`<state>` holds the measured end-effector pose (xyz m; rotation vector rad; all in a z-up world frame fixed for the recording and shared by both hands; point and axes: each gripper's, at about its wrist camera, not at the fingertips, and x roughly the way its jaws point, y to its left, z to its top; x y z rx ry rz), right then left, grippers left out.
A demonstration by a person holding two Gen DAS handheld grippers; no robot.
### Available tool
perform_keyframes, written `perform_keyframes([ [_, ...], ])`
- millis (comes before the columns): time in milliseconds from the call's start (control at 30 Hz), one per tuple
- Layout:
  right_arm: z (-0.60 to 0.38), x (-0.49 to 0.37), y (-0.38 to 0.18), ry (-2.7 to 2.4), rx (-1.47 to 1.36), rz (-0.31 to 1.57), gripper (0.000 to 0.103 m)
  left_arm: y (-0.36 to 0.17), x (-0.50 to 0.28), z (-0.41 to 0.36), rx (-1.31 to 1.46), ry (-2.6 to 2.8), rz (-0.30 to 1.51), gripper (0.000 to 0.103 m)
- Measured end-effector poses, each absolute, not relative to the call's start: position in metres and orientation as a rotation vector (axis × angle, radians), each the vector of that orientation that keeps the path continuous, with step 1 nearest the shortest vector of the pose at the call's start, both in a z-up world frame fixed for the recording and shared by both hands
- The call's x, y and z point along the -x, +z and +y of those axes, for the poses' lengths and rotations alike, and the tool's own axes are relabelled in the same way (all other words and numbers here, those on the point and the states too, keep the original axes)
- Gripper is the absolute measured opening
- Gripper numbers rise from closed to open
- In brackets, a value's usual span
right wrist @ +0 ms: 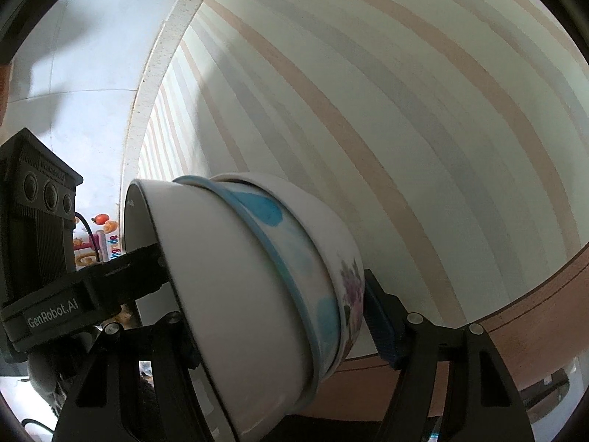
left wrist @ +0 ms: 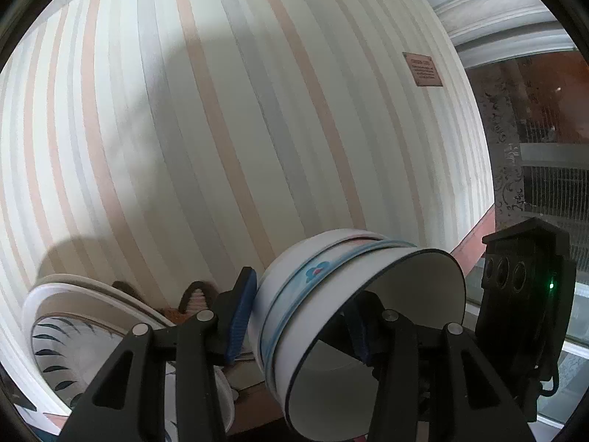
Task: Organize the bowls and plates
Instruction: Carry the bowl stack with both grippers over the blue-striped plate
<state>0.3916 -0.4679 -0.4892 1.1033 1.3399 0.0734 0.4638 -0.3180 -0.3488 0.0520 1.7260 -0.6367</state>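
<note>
Three nested bowls lie tipped on their side, held up between both grippers. The inner one is a plain white bowl (left wrist: 412,287) (right wrist: 221,294) with a dark rim. Around it sits a blue-banded bowl (left wrist: 316,272) (right wrist: 291,258), and outermost a white floral bowl (right wrist: 349,276) (left wrist: 276,294). My left gripper (left wrist: 300,326) is shut on the stack, one blue pad (left wrist: 241,316) against the outer base and the other finger inside the inner bowl. My right gripper (right wrist: 283,339) grips the same stack, its blue pad (right wrist: 379,328) on the floral base; its other finger is hidden behind the bowl wall.
A striped wall (left wrist: 221,129) fills the background close behind the bowls. Plates (left wrist: 62,342), one with dark feather marks, lean at the lower left. A brown wooden surface (right wrist: 515,313) runs below. A window (left wrist: 545,169) is at the right.
</note>
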Motion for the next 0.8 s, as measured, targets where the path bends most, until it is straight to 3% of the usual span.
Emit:
perform_keyframes([
  [800,-0.438,-0.403,-0.427,0.189,-1.028,1.325,0.071,-0.3,-0.477,-0.256,-0.02,-0.56,1.664,0.043],
])
